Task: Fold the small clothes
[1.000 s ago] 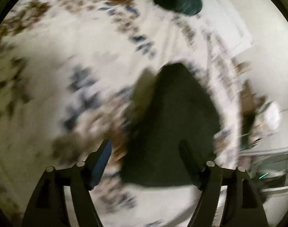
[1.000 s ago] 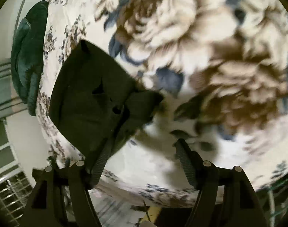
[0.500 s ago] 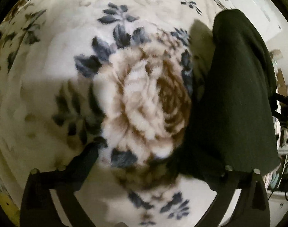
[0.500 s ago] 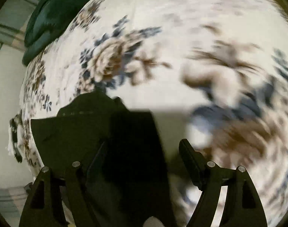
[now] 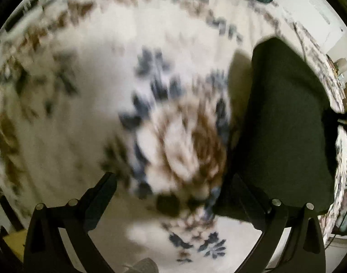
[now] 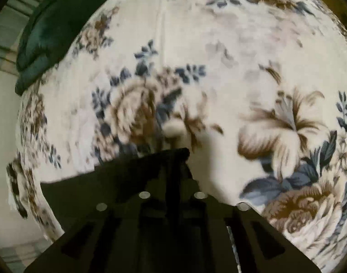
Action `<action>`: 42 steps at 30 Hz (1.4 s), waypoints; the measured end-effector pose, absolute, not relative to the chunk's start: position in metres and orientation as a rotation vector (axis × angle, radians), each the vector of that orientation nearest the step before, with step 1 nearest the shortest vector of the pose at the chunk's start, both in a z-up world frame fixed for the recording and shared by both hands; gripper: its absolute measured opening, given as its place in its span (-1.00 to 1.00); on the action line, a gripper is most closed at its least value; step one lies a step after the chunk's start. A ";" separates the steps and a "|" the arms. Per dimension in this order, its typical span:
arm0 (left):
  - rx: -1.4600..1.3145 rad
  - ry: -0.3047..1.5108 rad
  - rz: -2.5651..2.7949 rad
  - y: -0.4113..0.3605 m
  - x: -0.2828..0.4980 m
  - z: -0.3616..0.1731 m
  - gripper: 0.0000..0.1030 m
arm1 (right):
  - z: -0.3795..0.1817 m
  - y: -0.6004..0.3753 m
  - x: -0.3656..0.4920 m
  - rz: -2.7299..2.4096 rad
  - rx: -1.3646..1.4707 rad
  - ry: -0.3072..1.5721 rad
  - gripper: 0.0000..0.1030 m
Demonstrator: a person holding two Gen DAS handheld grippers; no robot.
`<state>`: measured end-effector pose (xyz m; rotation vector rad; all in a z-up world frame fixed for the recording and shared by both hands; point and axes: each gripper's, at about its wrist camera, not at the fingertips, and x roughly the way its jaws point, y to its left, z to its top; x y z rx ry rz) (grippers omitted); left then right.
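On the flowered bed cover, your dark garment lies flat toward the right side of the left wrist view, with a green cushion far off at the bed's edge. You appear to be in the middle of a fold. Your right gripper has just been closing, and its jaws now stand narrow over a corner of the dark cloth, which sits between them; they look clenched on that edge, though the dark fabric against dark fingers makes the contact hard to confirm. Your left gripper is spread fully wide and grasps nothing: bare bed cover shows between its fingers, and the garment's near left edge lies just beside its right finger, seemingly partly beneath it.

The next move, as I judge it, calls for you to bring the left gripper onto that near edge and pinch it, so both hands hold one side of the garment. Then you can lift and carry that side across to the opposite edge, keeping the cloth taut so it lands without bunching.
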<state>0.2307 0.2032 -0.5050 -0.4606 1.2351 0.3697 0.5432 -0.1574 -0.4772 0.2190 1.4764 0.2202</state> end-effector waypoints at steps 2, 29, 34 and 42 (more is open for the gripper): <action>-0.432 1.203 0.384 0.206 0.237 -0.489 1.00 | -0.464 -0.175 0.527 0.220 0.240 1.466 -0.10; -0.302 1.231 0.244 0.175 0.419 -0.498 1.00 | -0.488 -0.215 0.400 0.097 0.256 1.679 -0.67; -0.311 1.269 0.242 0.184 0.454 -0.525 1.00 | -0.466 -0.221 0.445 0.095 0.290 1.545 -0.12; -0.305 1.284 0.258 0.183 0.461 -0.530 1.00 | -0.528 -0.184 0.543 0.271 0.456 1.584 0.07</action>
